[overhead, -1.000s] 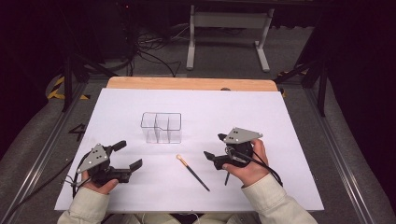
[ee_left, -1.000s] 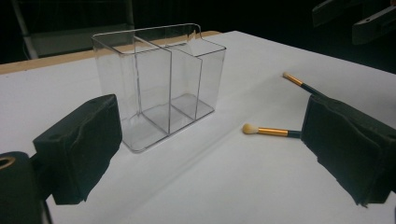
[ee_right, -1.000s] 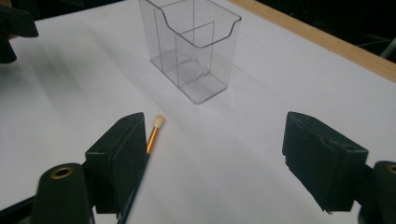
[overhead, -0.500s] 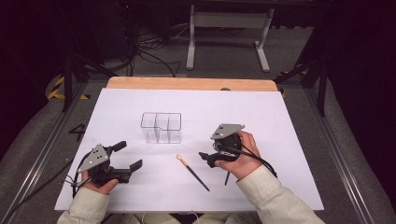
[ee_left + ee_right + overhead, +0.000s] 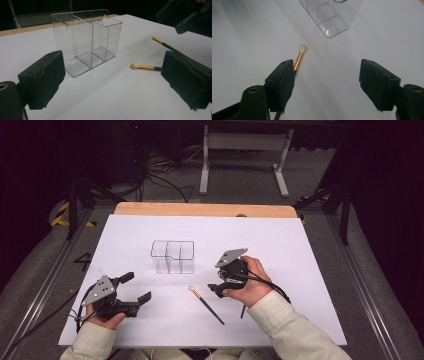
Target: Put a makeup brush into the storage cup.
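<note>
Bright, even overhead light falls on the white worktop (image 5: pixel 300 270); the surroundings from 9 through 12 to 3 o'clock lie in darkness. Shadows are soft and short. Faint glare marks the clear organizer (image 5: pixel 85 42). In the right gripper view, near fingers (image 5: pixel 282 85) are slightly soft.

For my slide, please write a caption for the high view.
Right hand-held gripper open beside makeup brush, near clear organizer.

No readable text, label, brand, number or sign on anything in these views.
</note>
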Demonstrator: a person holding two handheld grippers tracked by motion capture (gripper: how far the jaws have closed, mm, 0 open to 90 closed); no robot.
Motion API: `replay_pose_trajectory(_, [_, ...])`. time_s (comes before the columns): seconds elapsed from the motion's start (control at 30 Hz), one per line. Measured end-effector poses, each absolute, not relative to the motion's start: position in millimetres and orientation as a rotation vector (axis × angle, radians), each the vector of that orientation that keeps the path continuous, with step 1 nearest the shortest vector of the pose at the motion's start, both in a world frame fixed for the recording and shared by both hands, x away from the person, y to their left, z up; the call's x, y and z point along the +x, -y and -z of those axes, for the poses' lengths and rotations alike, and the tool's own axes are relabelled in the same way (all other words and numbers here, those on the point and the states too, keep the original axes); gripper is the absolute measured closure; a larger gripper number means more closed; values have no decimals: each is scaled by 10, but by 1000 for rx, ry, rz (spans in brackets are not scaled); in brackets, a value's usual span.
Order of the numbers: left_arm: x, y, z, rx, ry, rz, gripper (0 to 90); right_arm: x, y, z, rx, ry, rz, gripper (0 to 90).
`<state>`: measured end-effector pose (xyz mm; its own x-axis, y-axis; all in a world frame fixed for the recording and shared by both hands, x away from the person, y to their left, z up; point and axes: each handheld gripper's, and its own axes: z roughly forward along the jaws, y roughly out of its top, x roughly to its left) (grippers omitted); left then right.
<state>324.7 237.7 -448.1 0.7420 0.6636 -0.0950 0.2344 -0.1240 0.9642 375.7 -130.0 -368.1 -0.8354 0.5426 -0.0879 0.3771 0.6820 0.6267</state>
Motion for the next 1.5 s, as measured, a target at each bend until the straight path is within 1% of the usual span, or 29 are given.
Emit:
replay_pose_trajectory(0.13, [3209,-2410,4485,1701,-731,-436,61,3813,1235,3710,750,-2665,-839,349])
replay_pose_trajectory(0.27, [3172,-2454,4487,1700,-739,-448,62,3870,1172,3731,772,-2700,-799,371])
replay_pose_trajectory(0.7, [3158,-2465,4492,1694,-758,-448,65,3929,993,3841,871,-2781,-659,361])
replay_pose_trajectory(0.93, [3185,-2455,4501,1705,-768,-443,69,3939,920,3888,901,-2818,-591,402])
replay_pose_trajectory(1.0, [3190,-2453,4507,1712,-778,-445,83,3936,899,3898,914,-2832,-580,424])
replay_pose_trajectory(1.2, [3204,-2447,4512,1713,-783,-437,87,3941,852,3933,934,-2854,-523,451])
replay_pose_trajectory(1.5, [3228,-2434,4516,1715,-777,-434,87,3948,750,4003,947,-2880,-433,453])
